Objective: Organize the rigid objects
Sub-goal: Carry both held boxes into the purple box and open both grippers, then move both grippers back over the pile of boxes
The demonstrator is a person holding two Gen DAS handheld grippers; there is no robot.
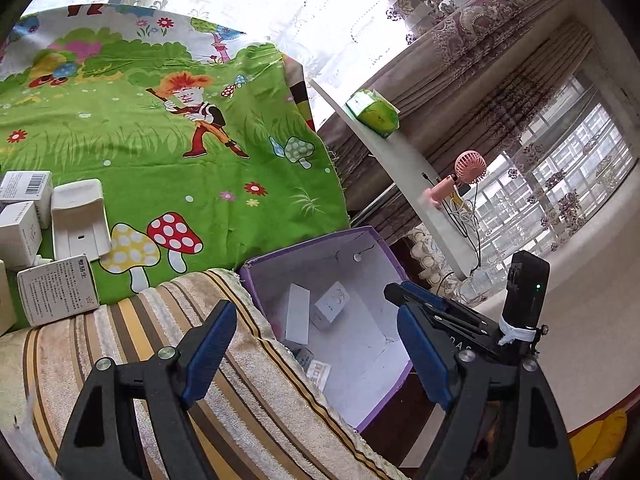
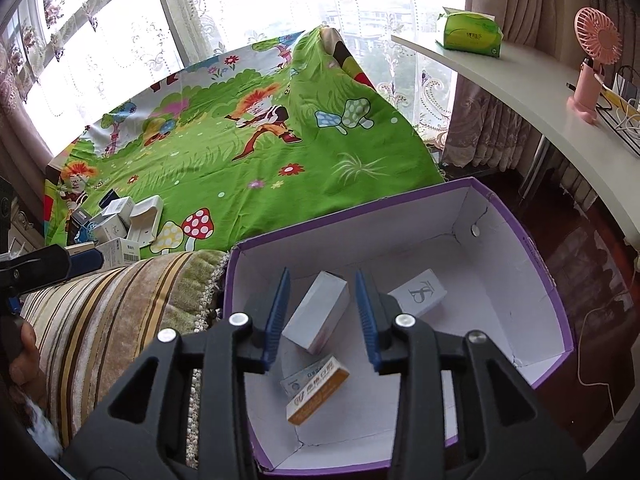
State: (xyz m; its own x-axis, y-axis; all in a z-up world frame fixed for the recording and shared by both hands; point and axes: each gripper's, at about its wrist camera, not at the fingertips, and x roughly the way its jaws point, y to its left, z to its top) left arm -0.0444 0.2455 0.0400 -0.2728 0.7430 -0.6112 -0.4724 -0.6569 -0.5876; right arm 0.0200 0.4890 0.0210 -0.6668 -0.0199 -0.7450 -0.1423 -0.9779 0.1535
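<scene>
A green cartoon-print cloth (image 2: 248,152) with mushrooms and a red-haired figure covers the bed, and a striped cushion (image 2: 120,300) lies at its near edge. Just beside the cushion stands a purple box (image 2: 556,296) with a white inside, open at the top. A curved white desk (image 2: 532,88) carries a green tissue pack (image 2: 472,32) and a pink fan (image 2: 596,64). A cluster of white cartons (image 1: 44,236) sits on the cloth at the far left of the cushion. Inside the purple box lie a plain white carton (image 2: 316,316), a white carton with a monogram (image 2: 418,292) and a small orange-and-white carton (image 2: 318,390). The right tool (image 2: 322,314) hangs over the box with its jaws parted; the plain white carton shows between them, free of the pads and resting on the bottom. The left tool (image 1: 316,356) is released, spread wide and empty above the cushion's edge.
</scene>
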